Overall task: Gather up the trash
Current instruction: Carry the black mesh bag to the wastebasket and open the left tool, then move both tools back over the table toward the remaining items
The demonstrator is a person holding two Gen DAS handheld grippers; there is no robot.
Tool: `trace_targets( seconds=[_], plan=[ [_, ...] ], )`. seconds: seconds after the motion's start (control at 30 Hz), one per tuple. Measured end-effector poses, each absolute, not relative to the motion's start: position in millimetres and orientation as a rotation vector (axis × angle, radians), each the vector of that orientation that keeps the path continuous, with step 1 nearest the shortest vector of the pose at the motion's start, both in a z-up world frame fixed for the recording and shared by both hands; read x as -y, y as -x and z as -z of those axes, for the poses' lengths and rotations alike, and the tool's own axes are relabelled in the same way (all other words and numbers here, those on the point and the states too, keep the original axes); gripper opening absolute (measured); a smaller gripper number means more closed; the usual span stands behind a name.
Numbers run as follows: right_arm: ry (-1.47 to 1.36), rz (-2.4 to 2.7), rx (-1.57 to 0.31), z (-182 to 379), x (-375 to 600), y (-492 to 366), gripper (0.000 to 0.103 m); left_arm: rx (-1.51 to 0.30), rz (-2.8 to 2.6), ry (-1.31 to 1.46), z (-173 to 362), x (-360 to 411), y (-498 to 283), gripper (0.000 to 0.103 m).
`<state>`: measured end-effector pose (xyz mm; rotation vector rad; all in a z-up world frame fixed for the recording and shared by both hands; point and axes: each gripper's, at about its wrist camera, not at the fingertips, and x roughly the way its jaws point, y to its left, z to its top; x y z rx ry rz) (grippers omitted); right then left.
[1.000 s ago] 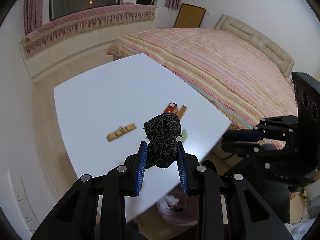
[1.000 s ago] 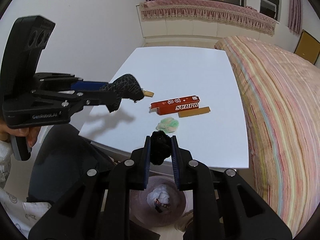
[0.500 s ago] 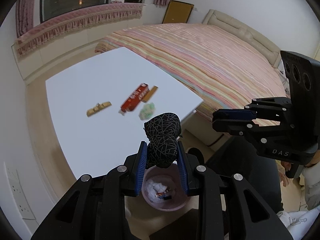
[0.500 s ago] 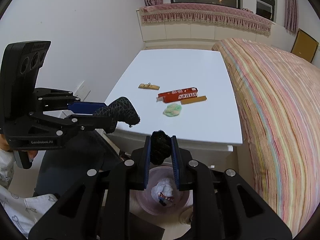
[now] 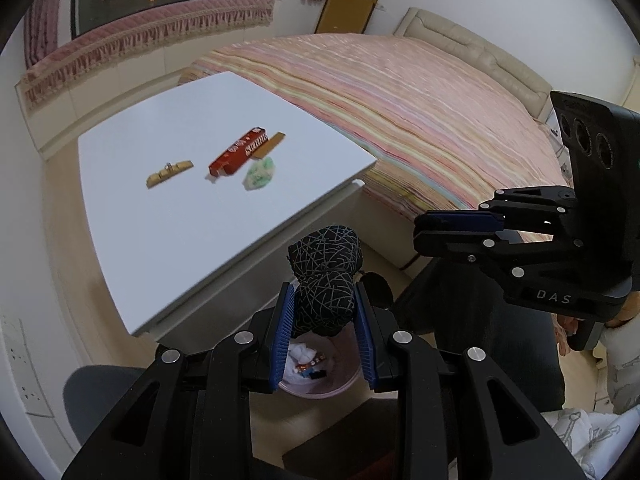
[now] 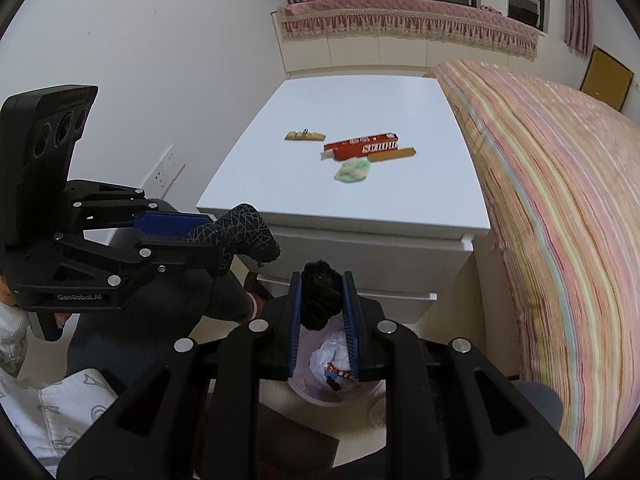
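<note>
Now hold both loads over the pink bin (image 6: 340,394) on the floor below the tabletop (image 5: 168,216) before letting go. Your left gripper (image 5: 324,316) has its fingers clamped on a soft black bundle with pale web lines (image 5: 326,276); your right gripper (image 6: 320,312) pinches a fuzzy black wad (image 6: 320,296).
</note>
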<state>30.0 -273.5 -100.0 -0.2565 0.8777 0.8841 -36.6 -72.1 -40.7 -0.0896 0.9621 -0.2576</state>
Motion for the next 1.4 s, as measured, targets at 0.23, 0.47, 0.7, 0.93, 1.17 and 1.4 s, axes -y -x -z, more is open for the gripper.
trace_targets(
  seconds=[0.23, 0.47, 0.7, 0.93, 1.17, 1.4],
  plan=[
    [0.257, -0.889, -0.888, 105.7, 275.6, -25.7, 0.021, -0.976, 0.27, 0.094, 46.2, 76.1, 39.5, 0.03],
    [0.254, -0.88, -0.879, 107.8, 278.0, -26.1, 0.078, -0.971, 0.257, 0.112, 48.6, 74.3, 36.5, 0.065],
    [0.246, -0.85, -0.886, 109.9, 279.7, -31.0, 0.098, -0.923, 0.173, 0.133, 45.0, 62.2, 36.3, 0.095],
    [0.242, -0.851, -0.902, 112.3, 276.2, -32.0, 0.1, -0.925, 0.132, 0.132, 45.1, 53.9, 36.8, 0.095],
    [0.242, -0.853, -0.89, 105.7, 272.1, -34.0, 0.1, -0.916, 0.12, 0.135, 40.6, 47.2, 36.0, 0.095],
    [0.254, -0.848, -0.886, 98.4, 262.9, -41.6, 0.1, -0.913, 0.116, 0.135, 34.5, 37.5, 29.3, 0.095]
  ],
)
